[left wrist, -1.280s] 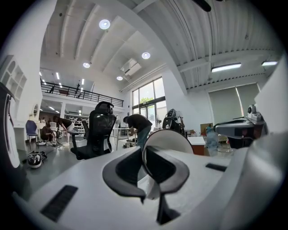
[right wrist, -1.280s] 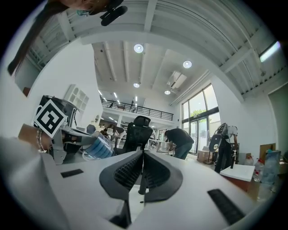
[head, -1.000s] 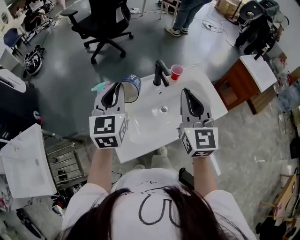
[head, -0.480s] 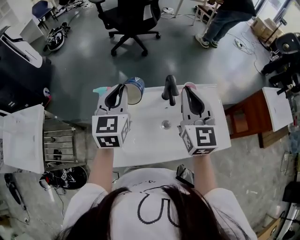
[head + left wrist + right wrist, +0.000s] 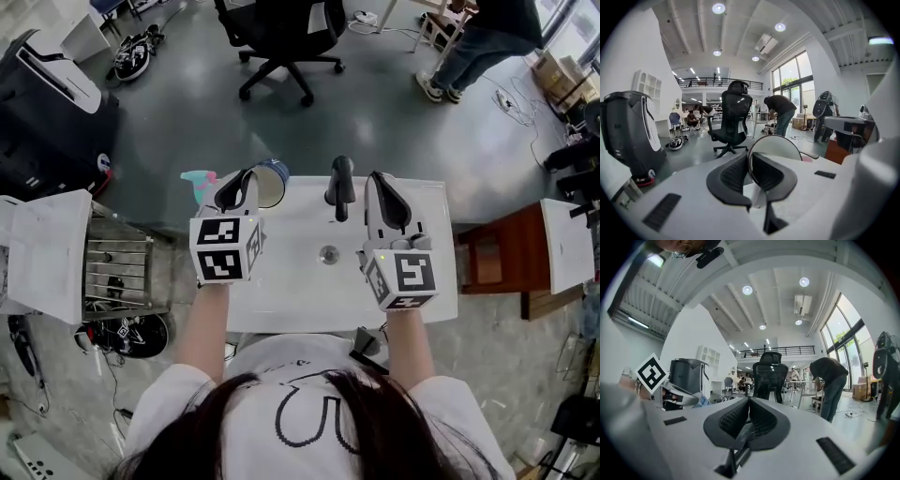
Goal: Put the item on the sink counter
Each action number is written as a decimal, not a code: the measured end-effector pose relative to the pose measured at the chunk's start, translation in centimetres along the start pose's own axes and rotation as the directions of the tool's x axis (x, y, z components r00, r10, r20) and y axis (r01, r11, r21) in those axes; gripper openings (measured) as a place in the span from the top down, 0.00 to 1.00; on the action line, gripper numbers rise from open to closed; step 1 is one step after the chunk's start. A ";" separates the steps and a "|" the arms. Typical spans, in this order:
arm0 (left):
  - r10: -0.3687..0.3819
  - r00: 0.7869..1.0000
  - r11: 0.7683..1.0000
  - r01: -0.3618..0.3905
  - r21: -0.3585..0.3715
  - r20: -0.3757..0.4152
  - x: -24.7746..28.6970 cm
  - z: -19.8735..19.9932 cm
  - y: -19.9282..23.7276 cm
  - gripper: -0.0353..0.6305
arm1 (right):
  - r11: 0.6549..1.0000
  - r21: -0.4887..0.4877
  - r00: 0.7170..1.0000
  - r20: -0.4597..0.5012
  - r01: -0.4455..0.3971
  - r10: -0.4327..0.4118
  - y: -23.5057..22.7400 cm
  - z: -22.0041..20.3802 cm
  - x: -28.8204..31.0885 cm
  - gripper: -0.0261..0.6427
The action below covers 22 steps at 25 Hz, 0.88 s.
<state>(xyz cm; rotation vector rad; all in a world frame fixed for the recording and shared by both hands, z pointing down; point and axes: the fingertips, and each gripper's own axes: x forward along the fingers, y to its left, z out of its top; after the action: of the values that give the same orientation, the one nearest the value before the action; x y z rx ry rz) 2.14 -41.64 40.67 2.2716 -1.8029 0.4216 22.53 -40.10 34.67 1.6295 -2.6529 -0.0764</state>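
Cup (image 5: 272, 176): blue-patterned, pinched by its rim in left gripper (image 5: 247, 180), tilted on its side at the rear left corner of sink counter (image 5: 281, 305); contact with the top not discernible. Right gripper (image 5: 379, 184): jaws together, empty, beside faucet (image 5: 340, 180). Risk, as judged: if released this near the corner and off upright, likely to roll or tip over the edge; thin rim liable to crease under the pinch. Surface: white, glossy, basin with drain (image 5: 328, 253). Room: grey floor (image 5: 178, 112), office chair (image 5: 281, 33) behind
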 end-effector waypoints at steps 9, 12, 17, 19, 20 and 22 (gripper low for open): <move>-0.029 0.982 0.999 0.031 0.008 -0.189 3.2 -2.7 -0.3 0.88 | 0.998 0.052 0.999 -0.011 -0.033 0.033 -0.5 -1.5 -0.2 0.92; -0.035 0.965 0.999 0.032 -0.017 -0.259 4.1 -4.0 0.0 0.88 | 0.997 0.070 0.999 -0.013 -0.032 0.033 -0.6 -1.8 -0.3 0.92; -0.018 0.927 0.999 -0.003 -0.054 -0.374 5.7 -6.1 0.7 0.88 | 0.995 0.092 0.999 -0.025 -0.027 0.030 -1.4 -2.2 -0.4 0.92; -0.016 0.912 0.998 -0.013 -0.069 -0.409 6.4 -6.6 0.9 0.88 | 0.993 0.115 0.999 -0.027 -0.026 0.030 -1.8 -2.4 -0.3 0.92; -0.016 0.904 0.996 -0.021 -0.082 -0.428 6.8 -7.1 1.0 0.88 | 0.992 0.127 0.999 -0.025 -0.027 0.031 -1.9 -2.4 -0.3 0.92; -0.015 0.883 0.993 -0.041 -0.109 -0.468 7.3 -8.2 1.2 0.88 | 0.989 0.146 0.999 -0.016 -0.029 0.031 -2.1 -2.3 -0.4 0.92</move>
<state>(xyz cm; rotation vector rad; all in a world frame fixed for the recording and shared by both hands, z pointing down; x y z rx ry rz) 1.73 -45.88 50.89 1.8694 -1.5461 0.7717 24.67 -40.78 36.84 1.6198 -2.7276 0.1359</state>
